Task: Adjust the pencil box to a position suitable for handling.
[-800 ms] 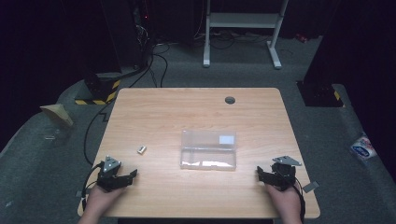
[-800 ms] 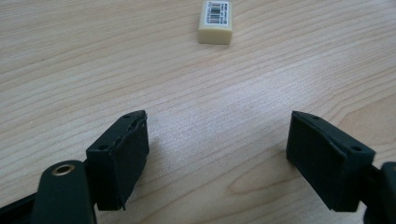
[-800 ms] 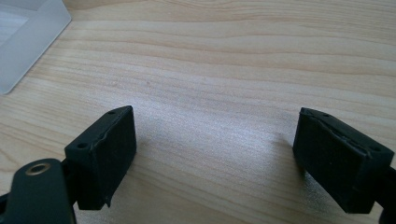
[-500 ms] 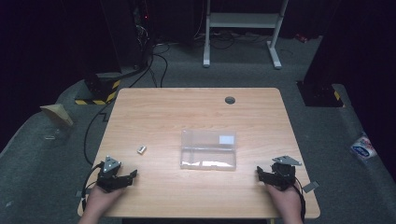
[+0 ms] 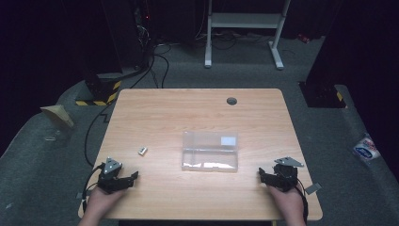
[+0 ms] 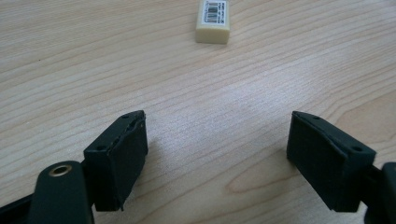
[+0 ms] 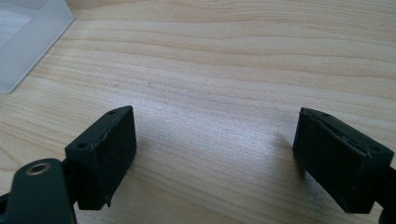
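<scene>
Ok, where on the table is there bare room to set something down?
The whole far half of the table is bare, apart from the grommet hole. The near strip between the left tongs and right tongs is also free. Tighter: between the eraser and the clear box.

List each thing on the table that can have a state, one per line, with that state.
left gripper: open, holding nothing, low over the table
right gripper: open, holding nothing
eraser: lying flat, label up, untouched
clear plastic box: lid shut as far as I can tell, untouched
</scene>
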The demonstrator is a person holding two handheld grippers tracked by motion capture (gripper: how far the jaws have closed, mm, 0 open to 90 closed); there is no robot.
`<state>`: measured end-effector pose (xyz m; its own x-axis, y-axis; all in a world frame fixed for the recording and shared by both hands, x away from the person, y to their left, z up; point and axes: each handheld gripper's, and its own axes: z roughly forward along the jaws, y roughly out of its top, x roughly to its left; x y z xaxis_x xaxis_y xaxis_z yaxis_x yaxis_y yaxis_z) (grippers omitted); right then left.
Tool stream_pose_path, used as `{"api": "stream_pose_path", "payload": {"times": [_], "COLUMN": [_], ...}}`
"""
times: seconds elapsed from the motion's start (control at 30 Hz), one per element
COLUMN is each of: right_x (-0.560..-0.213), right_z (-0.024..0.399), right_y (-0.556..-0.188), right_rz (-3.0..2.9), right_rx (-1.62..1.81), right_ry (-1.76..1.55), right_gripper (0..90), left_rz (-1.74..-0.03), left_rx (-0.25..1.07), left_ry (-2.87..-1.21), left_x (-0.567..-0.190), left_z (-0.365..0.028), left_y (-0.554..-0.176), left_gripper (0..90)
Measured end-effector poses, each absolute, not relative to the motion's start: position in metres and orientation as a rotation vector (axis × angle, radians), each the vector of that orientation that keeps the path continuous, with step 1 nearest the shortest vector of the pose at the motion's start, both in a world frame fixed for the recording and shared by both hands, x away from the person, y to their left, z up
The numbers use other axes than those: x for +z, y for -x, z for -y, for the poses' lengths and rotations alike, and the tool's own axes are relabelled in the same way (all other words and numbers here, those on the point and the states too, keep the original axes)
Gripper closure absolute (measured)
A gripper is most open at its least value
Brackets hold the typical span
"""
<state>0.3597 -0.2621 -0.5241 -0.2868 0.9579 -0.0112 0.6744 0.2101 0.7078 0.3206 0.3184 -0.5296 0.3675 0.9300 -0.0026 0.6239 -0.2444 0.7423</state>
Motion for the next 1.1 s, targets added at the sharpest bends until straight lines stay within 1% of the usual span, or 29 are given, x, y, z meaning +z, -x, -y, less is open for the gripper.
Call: {"api": "stream_pose_path", "payload": {"times": [0.13,0.17,0.2,0.23,0.3,0.37,0.63,0.97,1.03,1.1], "right_x": [-0.524,-0.524,-0.524,-0.524,-0.523,-0.520,-0.508,-0.502,-0.504,-0.507], "right_z": [0.262,0.262,0.262,0.262,0.263,0.264,0.249,0.196,0.188,0.182], "right_y": [-0.360,-0.360,-0.359,-0.359,-0.358,-0.356,-0.355,-0.361,-0.364,-0.368], "right_rz": [-2.038,-2.038,-2.030,-2.030,-2.024,-2.025,-2.043,-2.096,-2.114,-2.128], "right_rx": [0.834,0.834,0.840,0.840,0.841,0.855,1.008,1.080,1.064,1.051], "right_ry": [-1.508,-1.508,-1.508,-1.508,-1.510,-1.531,-1.503,-1.385,-1.374,-1.372], "right_gripper": [13.2,14.1,17.7,17.7,26.3,38.0,54.6,55.6,57.7,61.8], "left_rz": [-1.342,-1.339,-1.337,-1.337,-1.337,-1.337,-1.336,-1.329,-1.330,-1.330], "left_rx": [0.592,0.591,0.593,0.593,0.594,0.594,0.593,0.593,0.593,0.593], "left_ry": [-1.968,-1.970,-1.969,-1.969,-1.969,-1.969,-1.970,-1.974,-1.974,-1.975], "left_x": [-0.530,-0.530,-0.530,-0.530,-0.530,-0.530,-0.530,-0.530,-0.530,-0.530], "left_z": [-0.318,-0.319,-0.319,-0.319,-0.319,-0.319,-0.319,-0.319,-0.319,-0.319], "left_y": [-0.320,-0.321,-0.321,-0.321,-0.321,-0.321,-0.321,-0.322,-0.322,-0.322], "left_gripper": [20.8,20.8,20.8,20.7,20.7,20.7,20.7,20.7,20.7,20.7]}}
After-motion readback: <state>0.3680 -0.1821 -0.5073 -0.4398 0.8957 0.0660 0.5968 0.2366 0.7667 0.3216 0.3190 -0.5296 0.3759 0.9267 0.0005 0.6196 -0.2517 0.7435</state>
